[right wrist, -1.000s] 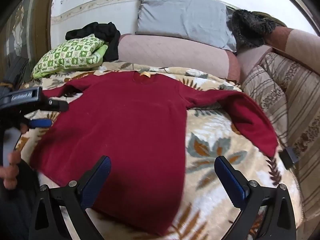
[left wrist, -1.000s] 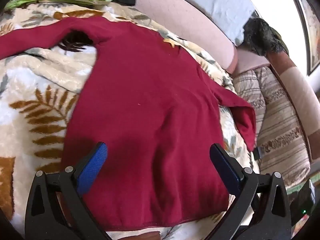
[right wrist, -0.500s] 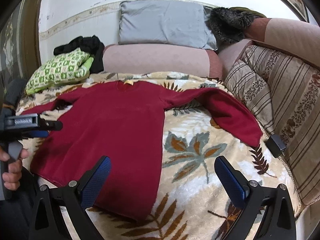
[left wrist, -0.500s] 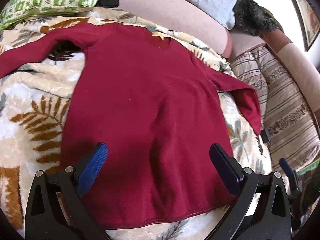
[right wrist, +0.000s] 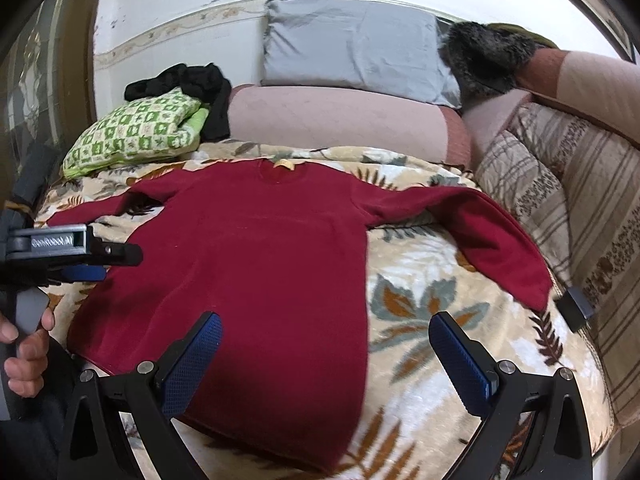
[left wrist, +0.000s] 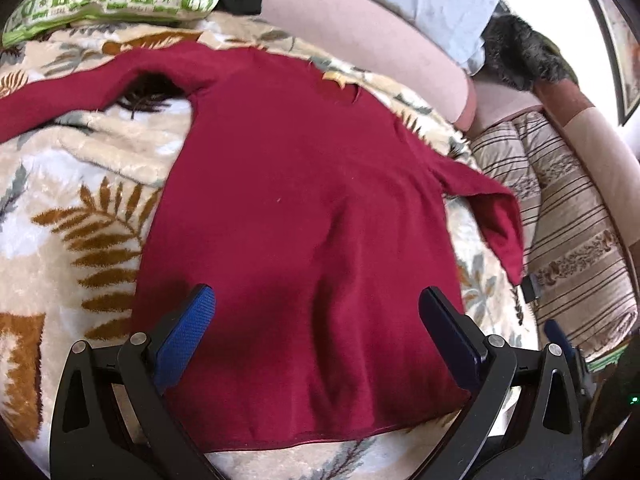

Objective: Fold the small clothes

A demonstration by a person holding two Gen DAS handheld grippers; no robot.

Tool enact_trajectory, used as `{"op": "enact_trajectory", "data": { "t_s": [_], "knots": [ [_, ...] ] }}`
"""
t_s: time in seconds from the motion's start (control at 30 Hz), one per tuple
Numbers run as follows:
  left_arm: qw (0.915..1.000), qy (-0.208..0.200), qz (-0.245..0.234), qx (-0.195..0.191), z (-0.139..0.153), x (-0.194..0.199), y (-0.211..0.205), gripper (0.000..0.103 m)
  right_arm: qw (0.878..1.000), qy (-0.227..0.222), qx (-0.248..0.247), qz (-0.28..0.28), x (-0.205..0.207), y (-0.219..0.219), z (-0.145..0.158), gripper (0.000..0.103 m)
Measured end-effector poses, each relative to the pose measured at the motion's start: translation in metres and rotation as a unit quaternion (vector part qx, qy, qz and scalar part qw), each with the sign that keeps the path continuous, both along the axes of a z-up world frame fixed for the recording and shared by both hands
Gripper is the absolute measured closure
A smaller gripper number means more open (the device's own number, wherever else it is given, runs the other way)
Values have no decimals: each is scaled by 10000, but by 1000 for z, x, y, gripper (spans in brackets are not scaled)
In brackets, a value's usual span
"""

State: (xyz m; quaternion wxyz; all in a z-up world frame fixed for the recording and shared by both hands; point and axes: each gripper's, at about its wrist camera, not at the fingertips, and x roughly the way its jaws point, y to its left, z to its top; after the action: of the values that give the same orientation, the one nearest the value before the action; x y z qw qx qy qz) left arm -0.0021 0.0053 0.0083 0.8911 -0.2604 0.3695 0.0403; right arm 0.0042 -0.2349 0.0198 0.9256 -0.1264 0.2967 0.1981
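Red sweater lies flat on the bed; its neck label is unreadable. Left tongs and right tongs gape wide, empty. Lettering on the left tool is illegible.

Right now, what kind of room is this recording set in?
Probably a home living or sleeping room: a red sweater lies spread on a leaf-print blanket, with a grey pillow and cushioned seating behind.

sweater dark red | blanket cream, brown ferns | cushion green-white checks
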Motion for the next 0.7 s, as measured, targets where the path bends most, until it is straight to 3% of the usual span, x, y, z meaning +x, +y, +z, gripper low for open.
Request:
{"op": "enact_trajectory", "data": {
  "t_s": [0.2,0.4,0.57,0.7],
  "knots": [
    [9997,-169,-9,-172,8,-3,-2,1,9997,-88,-207,113,-7,12,-2,1],
    [9992,-348,41,-189,11,-8,-3,1,9999,-58,60,-87,-3,-1,2,1],
    [9980,-595,188,119,16,-14,-8,1,9997,-15,222,-134,-2,-2,6,1],
    [9983,-462,-186,308,21,-9,-18,1,9995,-94,308,-29,-7,6,9,1]
  ]
}}
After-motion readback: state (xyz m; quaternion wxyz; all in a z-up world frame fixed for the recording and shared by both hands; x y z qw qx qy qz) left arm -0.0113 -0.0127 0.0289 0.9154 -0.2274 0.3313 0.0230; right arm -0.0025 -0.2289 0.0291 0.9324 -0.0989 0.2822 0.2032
